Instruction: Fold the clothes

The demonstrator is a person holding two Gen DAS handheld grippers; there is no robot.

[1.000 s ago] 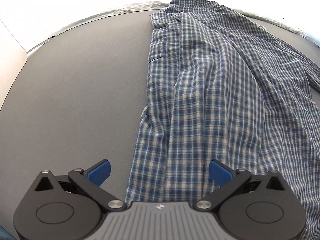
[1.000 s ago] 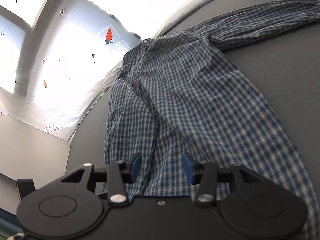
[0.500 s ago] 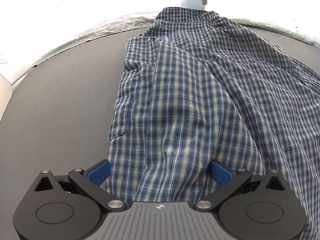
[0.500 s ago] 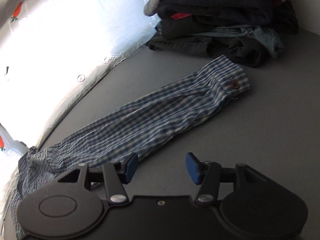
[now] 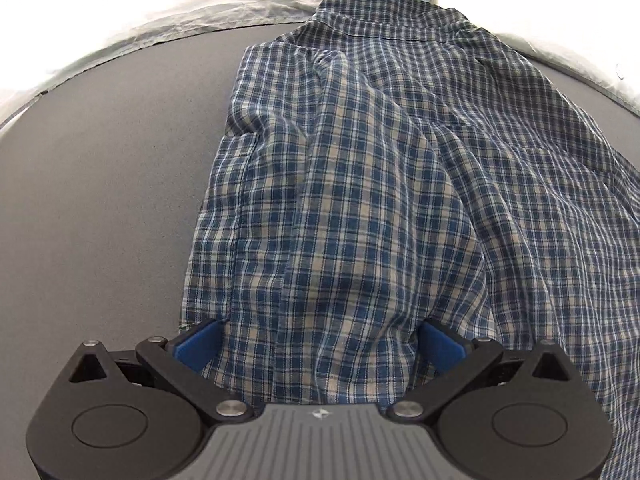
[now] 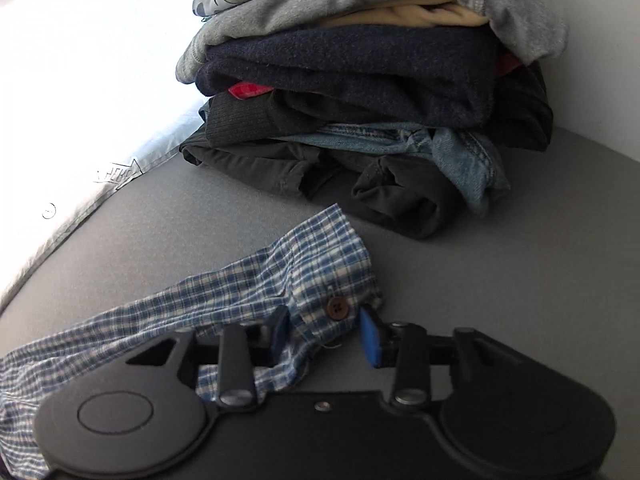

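- Two hand-held grippers at work on one blue-and-cream plaid shirt [image 5: 360,200], spread over a grey tabletop [image 5: 100,200].
- Left gripper [image 5: 320,344]: spread wide, blue pads on either side of a raised hump of shirt fabric, the cloth bulging up between them and running back under the gripper body; whether the pads press the cloth cannot be told.
- Left blue pad [image 5: 198,344] at the shirt's left edge, right where cloth meets bare tabletop; right blue pad [image 5: 440,344] sunk among the plaid folds.
- Ahead of the left gripper: shirt body stretching away to the collar [image 5: 384,8] at the far table edge, against a pale crinkled sheet [image 5: 200,12].
- Right gripper [image 6: 324,332]: jaws closing, part-way in, with the cuff [image 6: 320,280] of the shirt's sleeve between them; pads not clearly pinching it yet.
- Brown cuff button [image 6: 337,307] just ahead of the gap between the jaws, nearer the right pad.
- Sleeve [image 6: 120,328] trailing off leftward, passing under the right gripper's left side.
- Beyond the cuff, apart from it on the tabletop: a tall stack of folded clothes [image 6: 360,80], with black and denim pieces low, navy knit, yellow and grey above.
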